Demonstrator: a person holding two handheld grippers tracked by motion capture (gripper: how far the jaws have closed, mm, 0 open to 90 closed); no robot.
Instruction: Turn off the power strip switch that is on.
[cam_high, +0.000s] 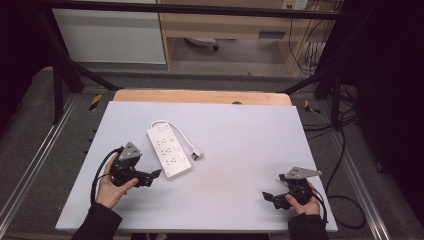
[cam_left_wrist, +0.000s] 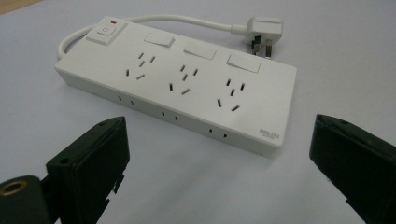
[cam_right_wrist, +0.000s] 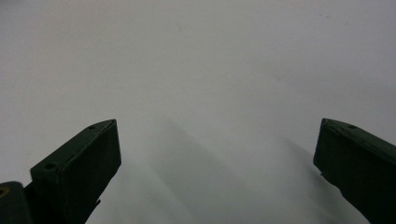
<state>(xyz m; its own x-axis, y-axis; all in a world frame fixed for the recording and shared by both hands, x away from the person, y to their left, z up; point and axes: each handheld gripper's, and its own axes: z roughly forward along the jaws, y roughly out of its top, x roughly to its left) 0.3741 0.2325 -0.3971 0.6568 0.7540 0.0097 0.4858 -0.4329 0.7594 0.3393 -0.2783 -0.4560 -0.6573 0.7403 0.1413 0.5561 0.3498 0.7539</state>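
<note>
high view: a white power strip lies flat on the pale table, left of the table's middle and nearer the left edge than the right, set at a slant so that its switch end points toward the far left corner and its other end toward the near edge. its white cord loops out from the far end and runs back along the strip's right side to a plug lying on the table just beside the strip. the left gripper, held in the person's left hand, sits near the left edge with its tips just beside the near end of the strip; whether they touch it cannot be told from here. in the left gripper view the jaws stand wide apart with nothing between them, the long side of the strip lies just ahead of them, and a clear band of table separates them from it; the strip shows a round button with a red light at one end, three flat switches and three groups of socket holes. the right gripper, in the right hand, rests near the near right corner, well apart from the strip. in the right gripper view its jaws are also spread wide, over bare table surface.
</note>
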